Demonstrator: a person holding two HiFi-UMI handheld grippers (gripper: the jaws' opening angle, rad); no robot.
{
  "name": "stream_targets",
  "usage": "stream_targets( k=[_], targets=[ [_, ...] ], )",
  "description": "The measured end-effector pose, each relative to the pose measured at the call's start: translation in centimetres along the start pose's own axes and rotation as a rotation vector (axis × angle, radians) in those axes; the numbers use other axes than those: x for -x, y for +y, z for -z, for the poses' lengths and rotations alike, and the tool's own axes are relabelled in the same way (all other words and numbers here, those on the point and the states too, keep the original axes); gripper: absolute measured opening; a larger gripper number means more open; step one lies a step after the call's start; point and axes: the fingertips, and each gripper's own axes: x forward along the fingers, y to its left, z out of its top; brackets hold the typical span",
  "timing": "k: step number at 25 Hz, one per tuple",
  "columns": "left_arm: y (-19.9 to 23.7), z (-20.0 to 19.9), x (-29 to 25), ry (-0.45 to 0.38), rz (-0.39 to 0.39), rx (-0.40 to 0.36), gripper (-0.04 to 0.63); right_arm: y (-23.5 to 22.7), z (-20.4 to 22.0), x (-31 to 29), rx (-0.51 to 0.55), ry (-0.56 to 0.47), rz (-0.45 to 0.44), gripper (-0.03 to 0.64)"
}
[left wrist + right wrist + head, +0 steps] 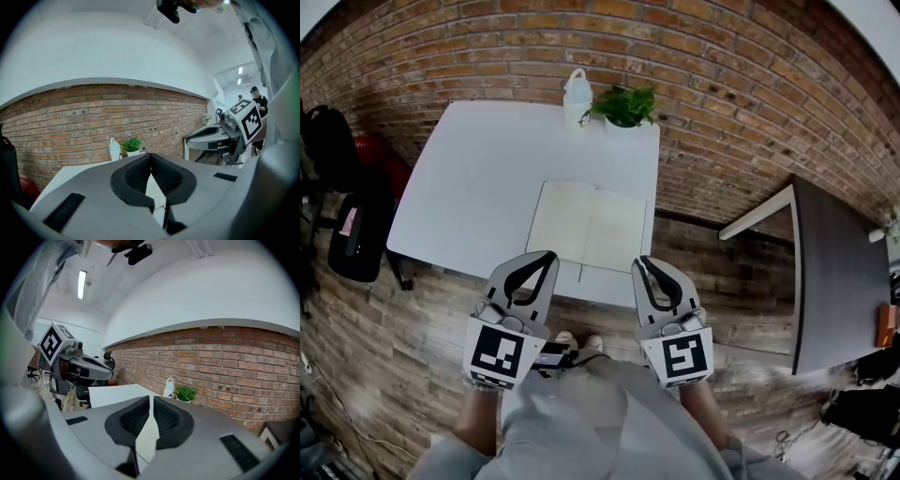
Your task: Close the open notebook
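Note:
The open notebook (591, 225) lies flat with cream pages up, on the near right part of the white table (478, 178). Both grippers hover short of the table's near edge, above the floor. My left gripper (549, 255) is shut and empty, its tips near the notebook's near left corner. My right gripper (641, 261) is shut and empty too, just off the near right corner. In the left gripper view the shut left gripper (151, 156) shows a sliver of notebook (154, 190) below its tips. The right gripper (150, 399) points over the notebook (146, 439) as well.
A white bottle (577, 97) and a potted plant (626, 106) stand at the table's far edge against the brick wall. A dark table (839, 272) stands to the right. A black chair (358, 234) and a backpack (328, 141) are at the left.

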Motion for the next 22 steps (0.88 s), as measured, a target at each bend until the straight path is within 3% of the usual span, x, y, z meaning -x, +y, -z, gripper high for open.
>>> stream_targets(
  k=[9,22],
  targets=[
    [2.0,0.5,0.2,-0.016,-0.020,0.041,0.018,1.8,0.4,-2.4,0.053,0.037,-0.048,0.054],
    [5.7,3.5,0.8,0.023,-0.111,0.097,0.018,4.9,4.4,-6.2,0.157,0.208,-0.168,0.055]
  ],
)
